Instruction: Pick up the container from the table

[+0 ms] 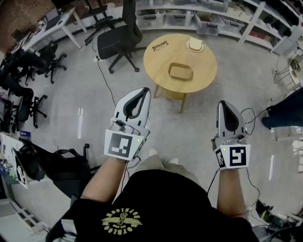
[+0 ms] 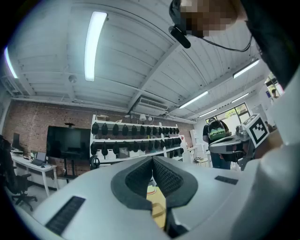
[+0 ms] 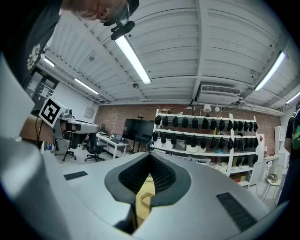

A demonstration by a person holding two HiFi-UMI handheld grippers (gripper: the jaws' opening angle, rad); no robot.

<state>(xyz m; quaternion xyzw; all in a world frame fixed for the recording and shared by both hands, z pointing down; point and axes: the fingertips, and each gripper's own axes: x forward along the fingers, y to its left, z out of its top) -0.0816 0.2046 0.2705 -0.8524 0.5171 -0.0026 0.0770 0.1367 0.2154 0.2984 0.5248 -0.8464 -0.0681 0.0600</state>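
Note:
A shallow wooden container (image 1: 180, 71) lies on the round wooden table (image 1: 156, 64), ahead of me across the grey floor. Both grippers are held level in front of my body, well short of the table. My left gripper (image 1: 144, 90) is shut with nothing in it; its dark pads (image 2: 140, 177) meet in the left gripper view. My right gripper (image 1: 221, 103) is shut and empty too, with its pads (image 3: 162, 176) touching. Below the shut jaws in the right gripper view, the container (image 3: 145, 200) shows on the table top.
A pair of glasses (image 1: 160, 45) and a small plate with a pale thing on it (image 1: 195, 45) also lie on the table. Office chairs (image 1: 120, 38) stand at the back left, shelves (image 1: 208, 14) behind. Cables (image 1: 105, 80) run over the floor. Someone's legs (image 1: 288, 112) are at the right.

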